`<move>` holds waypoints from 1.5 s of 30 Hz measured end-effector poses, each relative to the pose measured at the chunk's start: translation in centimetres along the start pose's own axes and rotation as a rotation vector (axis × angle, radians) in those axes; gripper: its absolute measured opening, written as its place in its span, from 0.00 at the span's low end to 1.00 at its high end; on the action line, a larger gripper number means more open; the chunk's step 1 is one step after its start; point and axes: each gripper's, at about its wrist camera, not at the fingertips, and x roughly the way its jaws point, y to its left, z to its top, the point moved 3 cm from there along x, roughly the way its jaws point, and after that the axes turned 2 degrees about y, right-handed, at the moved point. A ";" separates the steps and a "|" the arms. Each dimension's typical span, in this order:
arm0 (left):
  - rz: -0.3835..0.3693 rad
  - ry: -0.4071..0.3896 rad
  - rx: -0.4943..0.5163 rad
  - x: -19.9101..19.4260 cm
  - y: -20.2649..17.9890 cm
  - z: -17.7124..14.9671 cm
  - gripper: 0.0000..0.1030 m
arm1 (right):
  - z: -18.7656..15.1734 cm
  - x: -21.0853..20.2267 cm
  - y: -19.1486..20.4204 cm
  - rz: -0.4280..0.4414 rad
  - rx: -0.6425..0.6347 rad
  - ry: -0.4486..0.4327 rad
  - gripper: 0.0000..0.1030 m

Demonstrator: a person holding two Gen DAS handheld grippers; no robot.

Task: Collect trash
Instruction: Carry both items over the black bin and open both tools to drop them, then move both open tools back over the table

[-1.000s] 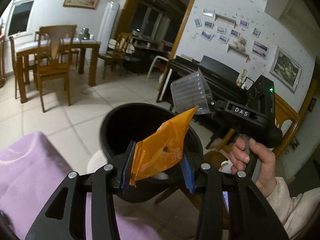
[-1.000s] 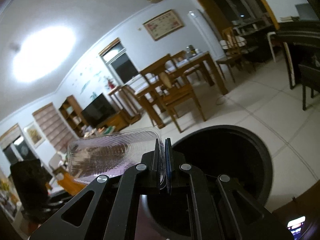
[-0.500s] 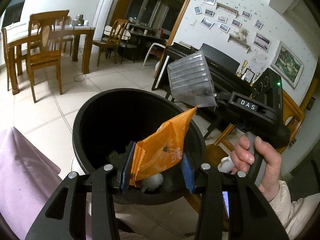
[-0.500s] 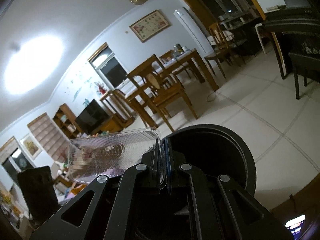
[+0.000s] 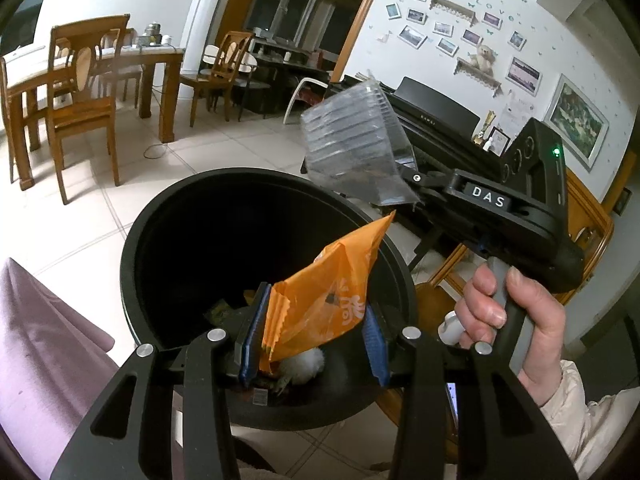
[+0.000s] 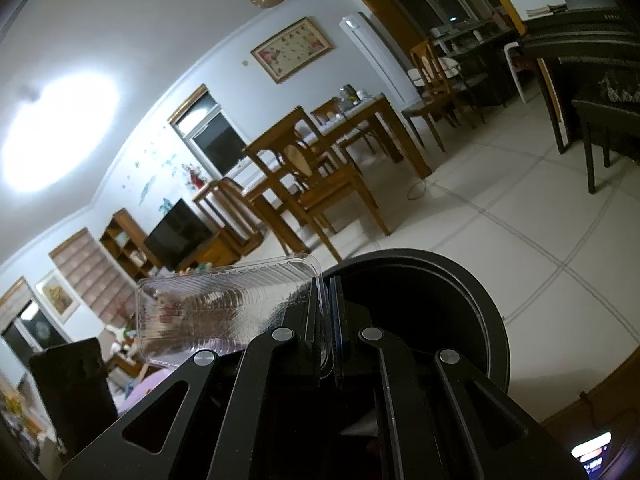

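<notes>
A black round trash bin [image 5: 168,240] stands on the tiled floor, with some trash at its bottom. My left gripper [image 5: 314,338] is over the bin's near rim, its jaws apart, with an orange snack wrapper [image 5: 328,288] wedged between the blue pads. My right gripper [image 6: 330,336] is shut on the edge of a clear plastic tray [image 6: 224,312]. In the left wrist view the right gripper [image 5: 416,188] holds that clear tray [image 5: 352,148] above the bin's far right rim. The bin also shows in the right wrist view [image 6: 460,300].
A purple cloth [image 5: 44,360] covers a surface at the left. A wooden dining table with chairs [image 5: 80,80] stands at the back left. A black piano [image 5: 436,116] stands against the right wall. A wooden chair [image 5: 448,296] is beside the bin.
Both grippers moved closer over the bin; the bin now fills more of both views. The clear tray shifted over the bin's rim. The orange wrapper stays in the left gripper.
</notes>
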 end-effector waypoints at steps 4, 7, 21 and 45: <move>0.005 0.002 0.007 0.3 -0.4 0.0 0.42 | -0.4 0.7 -0.2 -0.012 0.005 -0.002 0.05; 0.020 0.009 0.014 0.4 -0.7 0.0 0.60 | -0.4 1.1 0.3 -0.020 0.008 0.015 0.53; 0.089 -0.049 0.037 -2.0 -0.6 0.0 0.95 | -1.0 0.3 2.4 0.001 -0.018 -0.030 0.88; 0.349 -0.196 -0.236 -20.8 11.2 -8.7 0.95 | -8.9 5.0 19.5 0.137 -0.239 0.190 0.89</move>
